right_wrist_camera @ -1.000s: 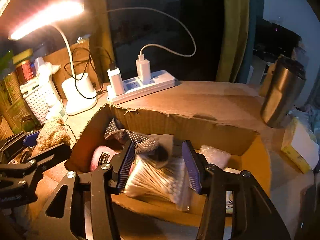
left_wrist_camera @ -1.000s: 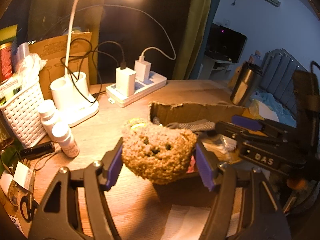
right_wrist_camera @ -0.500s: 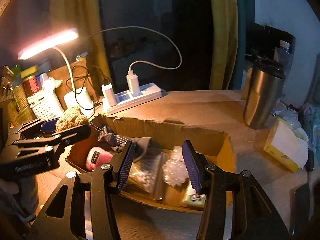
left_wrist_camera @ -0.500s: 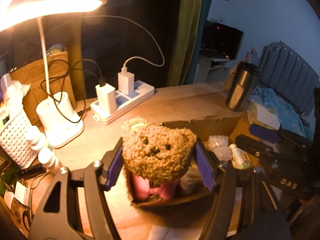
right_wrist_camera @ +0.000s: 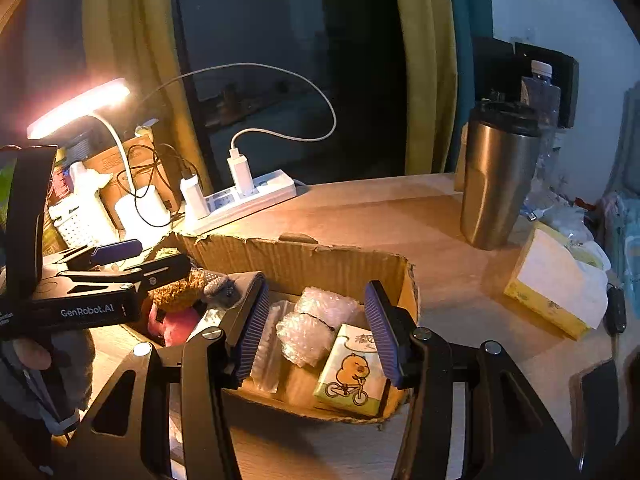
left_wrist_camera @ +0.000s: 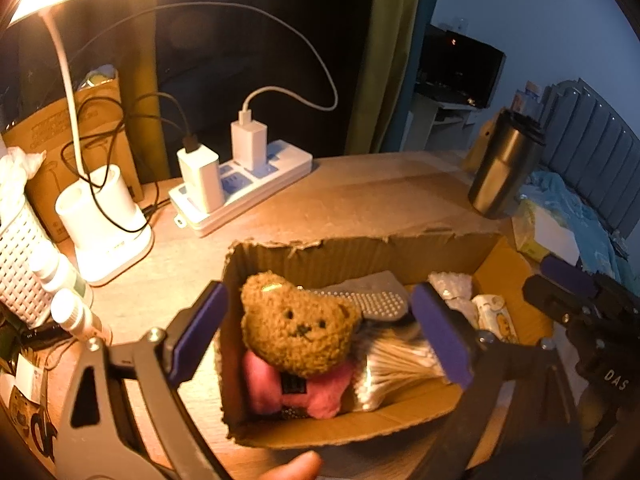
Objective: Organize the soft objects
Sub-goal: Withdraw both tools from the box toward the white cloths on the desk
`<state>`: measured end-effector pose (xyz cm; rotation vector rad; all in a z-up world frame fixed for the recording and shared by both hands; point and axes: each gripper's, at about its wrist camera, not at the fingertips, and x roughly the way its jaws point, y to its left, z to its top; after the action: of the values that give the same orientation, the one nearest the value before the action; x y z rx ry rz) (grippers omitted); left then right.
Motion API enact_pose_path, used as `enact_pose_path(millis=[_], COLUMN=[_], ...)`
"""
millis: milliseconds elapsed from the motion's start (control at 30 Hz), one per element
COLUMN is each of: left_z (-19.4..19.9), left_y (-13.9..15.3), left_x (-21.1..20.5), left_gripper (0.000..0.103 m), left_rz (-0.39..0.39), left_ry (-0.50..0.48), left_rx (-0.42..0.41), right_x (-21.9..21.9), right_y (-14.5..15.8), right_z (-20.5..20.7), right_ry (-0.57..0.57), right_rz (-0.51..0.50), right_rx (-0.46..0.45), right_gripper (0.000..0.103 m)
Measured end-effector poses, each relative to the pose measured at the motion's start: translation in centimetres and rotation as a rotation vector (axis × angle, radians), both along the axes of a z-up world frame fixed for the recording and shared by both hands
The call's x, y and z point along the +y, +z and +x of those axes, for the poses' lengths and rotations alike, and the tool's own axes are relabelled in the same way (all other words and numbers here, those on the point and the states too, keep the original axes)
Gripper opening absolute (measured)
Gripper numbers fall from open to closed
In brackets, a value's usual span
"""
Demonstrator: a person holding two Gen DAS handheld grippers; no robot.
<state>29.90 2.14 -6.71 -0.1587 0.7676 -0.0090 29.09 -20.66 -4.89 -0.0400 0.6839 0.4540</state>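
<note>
A brown plush bear head (left_wrist_camera: pixel 298 330) lies in the left end of an open cardboard box (left_wrist_camera: pixel 360 246), on a pink plush (left_wrist_camera: pixel 304 394). A grey dotted sock (left_wrist_camera: pixel 366 298), a bag of cotton swabs (left_wrist_camera: pixel 400 364), bubble wrap (right_wrist_camera: pixel 316 320) and a tissue pack (right_wrist_camera: pixel 352 372) also lie in the box. My left gripper (left_wrist_camera: pixel 320 340) is open above the bear, its pads apart from it on both sides. My right gripper (right_wrist_camera: pixel 316 332) is open and empty over the box's right end. The bear also shows in the right wrist view (right_wrist_camera: pixel 180 290).
A desk lamp (left_wrist_camera: pixel 104 216), power strip with chargers (left_wrist_camera: pixel 240 184), white basket (left_wrist_camera: pixel 20 256) and small bottles (left_wrist_camera: pixel 72 312) stand at the left. A steel tumbler (right_wrist_camera: pixel 496 176) and yellow tissue box (right_wrist_camera: pixel 556 284) stand at the right.
My left gripper carried the bear over the box, opened and let it go; the bear now lies on the pink plush. My right gripper drew back toward the box's right end.
</note>
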Motion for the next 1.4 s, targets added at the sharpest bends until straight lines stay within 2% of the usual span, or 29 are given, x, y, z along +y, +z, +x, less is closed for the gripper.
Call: enact_pose_path(millis=[200,400,600,800,1100,1400], left_z=[-1.4,-4.1,-7.5,-10.4,-13.9,-16.5], left_y=[0.4,1.5,2.7,3.4,2.8,1.3], left_x=[0.2,0.1,-0.3,0.2,0.4,0.6], left_gripper=[0.095,0.095,0.095,0.095,0.095,0.095], left_rz=[-0.028,-0.042,0.016,-0.008,-0.025,-0.044], left_ry=[-0.01,-0.033,-0.03,-0.033,-0.039,-0.055], left_rx=[0.0,-0.037,-0.091,-0.118,-0.134,-0.12], right_x=[-0.2,0.1,0.7,0.9,1.6,2.2], right_y=[0.4,1.3,2.2,2.5,1.9,-0.3], right_z=[-1.2,-3.3,-6.1,-8.7,-12.0,-14.4], right_ry=[-0.004,-0.006,-0.003,-0.004,0.006,0.007], right_rz=[0.001,-0.002,-0.016,-0.015,-0.04,-0.071], right_rx=[-0.01,-0.032,-0.054,-0.06,-0.053,-0.013], right_gripper=[0.052,0.052,0.052,0.052,0.052,0.052])
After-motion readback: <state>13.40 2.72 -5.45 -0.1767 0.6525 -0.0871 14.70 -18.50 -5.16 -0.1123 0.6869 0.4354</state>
